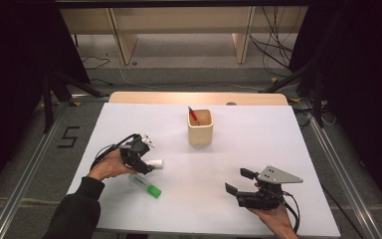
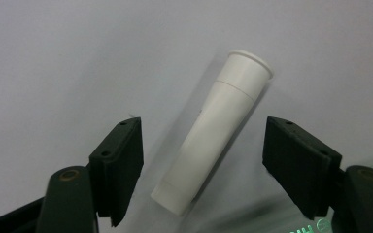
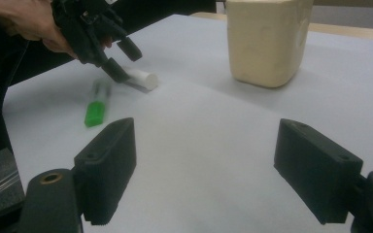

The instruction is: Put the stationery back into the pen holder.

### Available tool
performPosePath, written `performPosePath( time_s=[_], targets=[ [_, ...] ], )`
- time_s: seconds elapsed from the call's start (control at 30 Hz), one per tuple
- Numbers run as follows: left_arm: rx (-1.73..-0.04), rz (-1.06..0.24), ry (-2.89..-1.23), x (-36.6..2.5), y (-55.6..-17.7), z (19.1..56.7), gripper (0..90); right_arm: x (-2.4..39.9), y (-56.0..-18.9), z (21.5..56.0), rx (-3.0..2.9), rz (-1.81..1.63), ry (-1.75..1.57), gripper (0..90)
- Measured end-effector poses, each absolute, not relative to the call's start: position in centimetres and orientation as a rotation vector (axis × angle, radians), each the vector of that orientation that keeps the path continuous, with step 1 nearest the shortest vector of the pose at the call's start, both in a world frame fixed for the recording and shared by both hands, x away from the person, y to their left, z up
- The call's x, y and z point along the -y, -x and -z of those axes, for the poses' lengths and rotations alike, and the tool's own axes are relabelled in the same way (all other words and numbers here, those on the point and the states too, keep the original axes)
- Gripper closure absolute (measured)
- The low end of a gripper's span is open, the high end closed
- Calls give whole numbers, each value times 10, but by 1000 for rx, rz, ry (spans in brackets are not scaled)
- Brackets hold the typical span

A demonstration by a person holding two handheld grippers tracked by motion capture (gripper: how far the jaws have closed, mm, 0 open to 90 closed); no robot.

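Closing in: my left gripper (image 1: 146,167) straddles the white tube (image 2: 213,128) lying flat on the tabletop (image 1: 258,149).
Left jaws: spread, pads clear either side.
Tube axis: slanted across the gap.
Nearby: green marker (image 1: 145,186) just beside; holder cup (image 1: 200,127) well apart.
Right gripper (image 1: 238,181): spread, idle, farther off.

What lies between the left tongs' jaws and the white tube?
Nothing: in the left gripper view, the left tongs straddle the white tube, bare table either side.
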State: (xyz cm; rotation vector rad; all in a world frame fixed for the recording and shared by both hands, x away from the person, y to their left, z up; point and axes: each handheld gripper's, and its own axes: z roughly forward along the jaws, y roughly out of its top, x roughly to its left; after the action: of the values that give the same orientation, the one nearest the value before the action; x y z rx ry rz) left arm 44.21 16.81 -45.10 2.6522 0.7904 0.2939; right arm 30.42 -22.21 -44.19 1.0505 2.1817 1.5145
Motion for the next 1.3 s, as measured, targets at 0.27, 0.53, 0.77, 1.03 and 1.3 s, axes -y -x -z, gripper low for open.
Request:
performPosePath(
  time_s=[0.27, 0.53, 0.77, 1.03, 1.3],
  targets=[
    [-737, -291, -2706, -164, -444, 453, 419, 222, -305, 442, -2182, -1508, -1049, 237],
    [-689, -289, -2755, -157, -447, 460, 516, 220, -306, 444, -2198, -1492, -1047, 237],
    [-640, -264, -2778, -156, -449, 462, 572, 220, -307, 444, -2204, -1489, -1048, 239],
    [-570, -234, -2791, -155, -448, 462, 642, 218, -307, 445, -2220, -1484, -1042, 238],
    [-503, -234, -2795, -157, -448, 462, 688, 217, -307, 447, -2231, -1477, -1034, 238]
  ],
)
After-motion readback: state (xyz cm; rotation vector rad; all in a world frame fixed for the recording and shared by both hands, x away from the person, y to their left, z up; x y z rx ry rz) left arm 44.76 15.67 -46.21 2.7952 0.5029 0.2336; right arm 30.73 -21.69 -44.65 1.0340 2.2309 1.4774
